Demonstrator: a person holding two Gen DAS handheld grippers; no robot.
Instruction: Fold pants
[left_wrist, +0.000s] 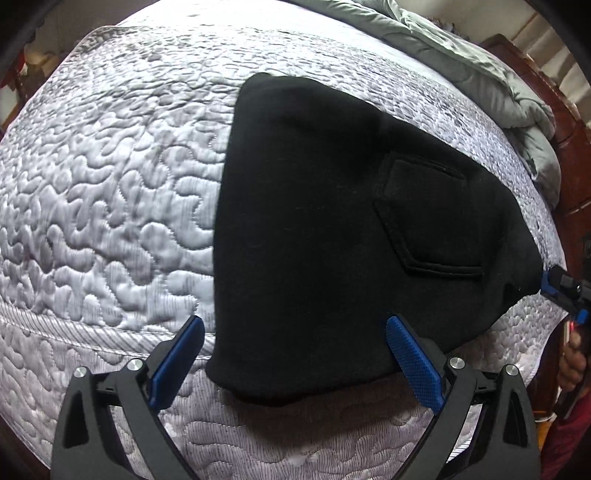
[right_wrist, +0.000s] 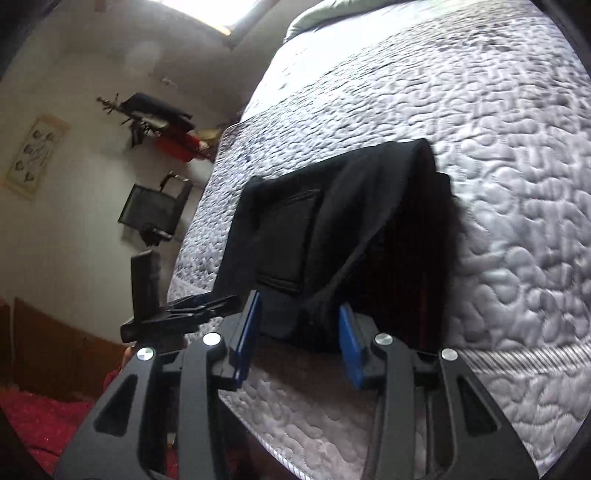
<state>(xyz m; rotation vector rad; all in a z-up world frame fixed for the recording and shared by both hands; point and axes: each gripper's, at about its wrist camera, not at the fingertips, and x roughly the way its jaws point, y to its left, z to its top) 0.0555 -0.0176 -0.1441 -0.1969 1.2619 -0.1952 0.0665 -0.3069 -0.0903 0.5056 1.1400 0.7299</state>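
Observation:
Black pants (left_wrist: 332, 229) lie folded on a quilted grey mattress (left_wrist: 110, 184), back pocket (left_wrist: 432, 218) facing up, one edge hanging over the mattress side. My left gripper (left_wrist: 295, 328) is open, its blue fingers either side of the near edge of the pants, not closed on it. In the right wrist view the pants (right_wrist: 332, 221) show a raised fold on their right side. My right gripper (right_wrist: 299, 306) is open, with a bunched corner of the pants between its fingers. The right gripper also shows in the left wrist view (left_wrist: 561, 288) at the pants' right corner.
A grey duvet (left_wrist: 461, 55) is bunched at the far end of the mattress by a wooden headboard (left_wrist: 546, 92). Beside the bed stand a chair (right_wrist: 155, 210) and a coat rack (right_wrist: 147, 118). A red rug (right_wrist: 44, 417) covers the floor.

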